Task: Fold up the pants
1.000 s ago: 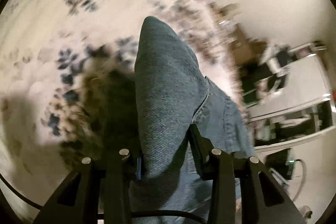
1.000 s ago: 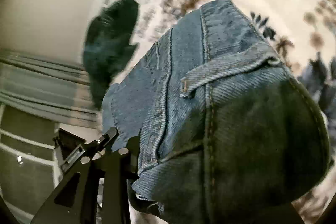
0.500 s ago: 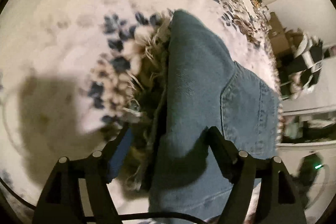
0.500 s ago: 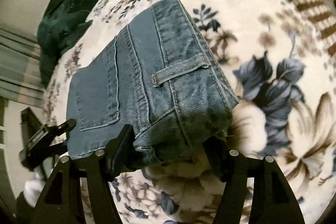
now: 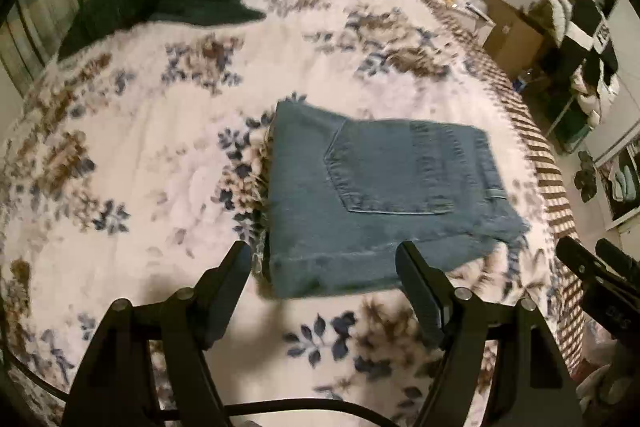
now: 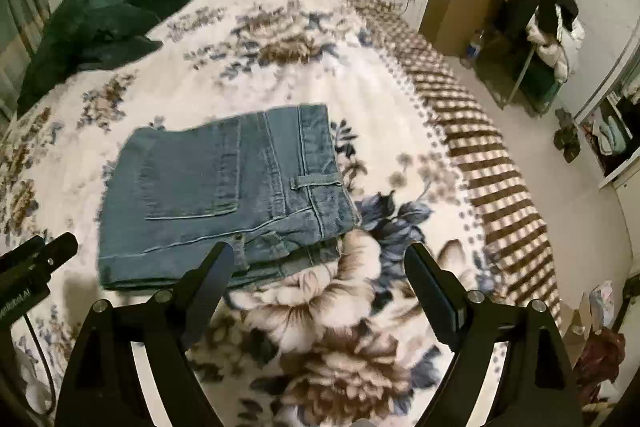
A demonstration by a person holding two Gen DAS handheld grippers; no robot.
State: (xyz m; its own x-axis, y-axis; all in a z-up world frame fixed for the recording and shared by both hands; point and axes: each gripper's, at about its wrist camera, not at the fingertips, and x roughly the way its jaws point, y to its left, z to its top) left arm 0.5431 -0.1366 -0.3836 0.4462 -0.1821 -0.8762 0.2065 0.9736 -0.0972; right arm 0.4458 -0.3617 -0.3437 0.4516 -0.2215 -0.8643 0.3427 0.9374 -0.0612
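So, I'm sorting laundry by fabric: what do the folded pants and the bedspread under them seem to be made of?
Pants: blue denim, by the twill weave, topstitched seams and patch pocket. Bedspread: probably plush fleece, matte and fuzzy, with a printed floral pattern.

The left gripper [image 5: 324, 259] is showing matte black, angular fingers [image 5: 236, 275] with silver round screw heads glinting on their wedge-shaped mounts, and a thin black cable is curving along the bottom edge beneath them. The right gripper [image 6: 318, 263] is showing the same black build and silver screws; a strip of blue is edging its right-hand finger [image 6: 432, 287], with pale lettering, too blurred to read, marking its housing.
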